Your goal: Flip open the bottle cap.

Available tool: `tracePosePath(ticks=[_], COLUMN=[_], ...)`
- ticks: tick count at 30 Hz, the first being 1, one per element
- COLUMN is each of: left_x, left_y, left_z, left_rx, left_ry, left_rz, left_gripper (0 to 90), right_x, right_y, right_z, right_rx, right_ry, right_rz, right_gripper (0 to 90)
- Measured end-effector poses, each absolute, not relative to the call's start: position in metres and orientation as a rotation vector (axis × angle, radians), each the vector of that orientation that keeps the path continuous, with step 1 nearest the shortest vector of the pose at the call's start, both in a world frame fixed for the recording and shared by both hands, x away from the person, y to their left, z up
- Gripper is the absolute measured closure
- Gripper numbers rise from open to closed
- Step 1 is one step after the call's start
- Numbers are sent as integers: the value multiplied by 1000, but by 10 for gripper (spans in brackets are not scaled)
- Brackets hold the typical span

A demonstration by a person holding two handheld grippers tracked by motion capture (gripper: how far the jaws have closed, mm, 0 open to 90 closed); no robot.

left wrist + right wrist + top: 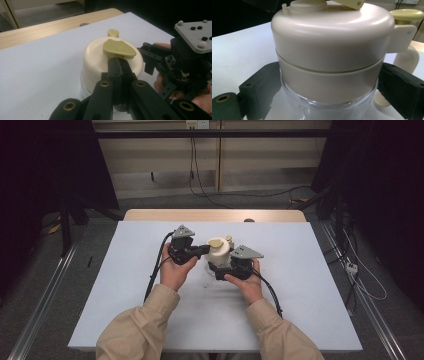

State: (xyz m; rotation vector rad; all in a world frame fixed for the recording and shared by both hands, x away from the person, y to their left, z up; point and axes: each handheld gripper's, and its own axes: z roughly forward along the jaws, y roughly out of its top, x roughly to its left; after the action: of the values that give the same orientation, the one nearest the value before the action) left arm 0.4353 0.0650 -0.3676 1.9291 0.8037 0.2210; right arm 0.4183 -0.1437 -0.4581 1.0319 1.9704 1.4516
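Note:
A cream-lidded jar with a clear glass base stands mid-table. On its lid lies an olive flap, its near edge tilted up. My left gripper is shut, its tips right under that near edge; whether they pinch it I cannot tell. From above, the left gripper reaches the lid from the left. My right gripper is shut on the jar, one black pad on each side of its cream collar. An olive-capped handle sticks out at the jar's far side.
The white mat covers the table, with a wooden strip along the far edge. Cables trail from both grippers toward the person. Floor cables and metal rails run beside the table.

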Motion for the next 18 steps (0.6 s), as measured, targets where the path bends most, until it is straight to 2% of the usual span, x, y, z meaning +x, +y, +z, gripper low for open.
tracePosePath(ticks=[18], left_x=[439], left_y=[58], left_z=[-362], left_rx=[1919], left_ry=[801], left_rz=[211], left_gripper=[900], right_x=[418], right_y=[-144], right_z=[-456], right_rx=[1034], right_ry=[1960], right_rz=[1466], right_gripper=[70])
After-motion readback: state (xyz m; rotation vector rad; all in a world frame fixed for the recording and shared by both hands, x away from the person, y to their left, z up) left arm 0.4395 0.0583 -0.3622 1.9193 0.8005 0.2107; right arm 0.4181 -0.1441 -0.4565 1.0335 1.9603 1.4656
